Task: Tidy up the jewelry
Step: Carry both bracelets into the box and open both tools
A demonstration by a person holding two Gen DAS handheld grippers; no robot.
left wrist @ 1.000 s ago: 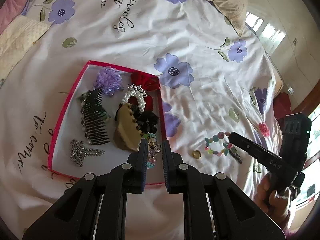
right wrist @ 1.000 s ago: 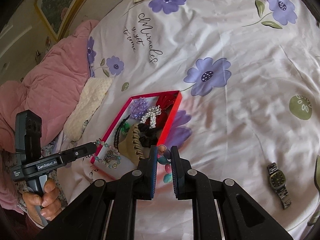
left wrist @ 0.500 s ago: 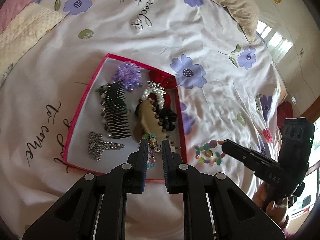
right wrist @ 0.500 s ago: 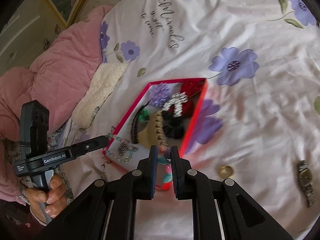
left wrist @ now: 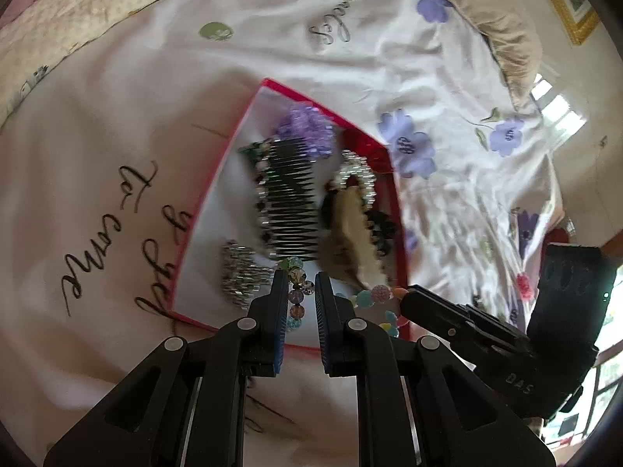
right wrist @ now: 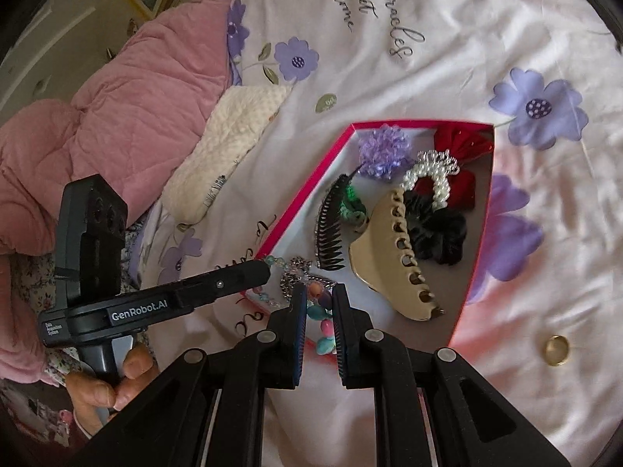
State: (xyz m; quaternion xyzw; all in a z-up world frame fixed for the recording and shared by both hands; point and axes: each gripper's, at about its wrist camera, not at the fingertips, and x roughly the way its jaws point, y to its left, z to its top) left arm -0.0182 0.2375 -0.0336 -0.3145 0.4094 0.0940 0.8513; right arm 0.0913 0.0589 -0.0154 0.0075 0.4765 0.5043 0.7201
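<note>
A pink-rimmed tray (left wrist: 222,233) (right wrist: 455,284) lies on the flowered bedspread. It holds a black comb (left wrist: 290,202), a beige claw clip (right wrist: 393,257), a silver chain (left wrist: 239,272), scrunchies and a red bow. My left gripper (left wrist: 300,274) is shut on a clear crystal bead bracelet (left wrist: 296,295) over the tray's near edge. My right gripper (right wrist: 319,287) is shut on a pastel bead bracelet (right wrist: 325,344) at the tray's near corner. Each gripper also shows in the other view: the left gripper (right wrist: 261,270) beside the chain, the right gripper (left wrist: 407,295) with pastel beads (left wrist: 377,294) at its tip.
A gold ring (right wrist: 557,350) lies on the bedspread right of the tray. A pink quilt (right wrist: 97,109) and a cream cloth (right wrist: 229,144) are piled to the left. A beige pillow (left wrist: 490,11) lies at the far end. A hand (right wrist: 105,385) grips the left tool's handle.
Both grippers have come down and in toward the tray, each carrying its bracelet. The pastel bracelet has gone from the bedspread beside the tray to the tray's near corner.
</note>
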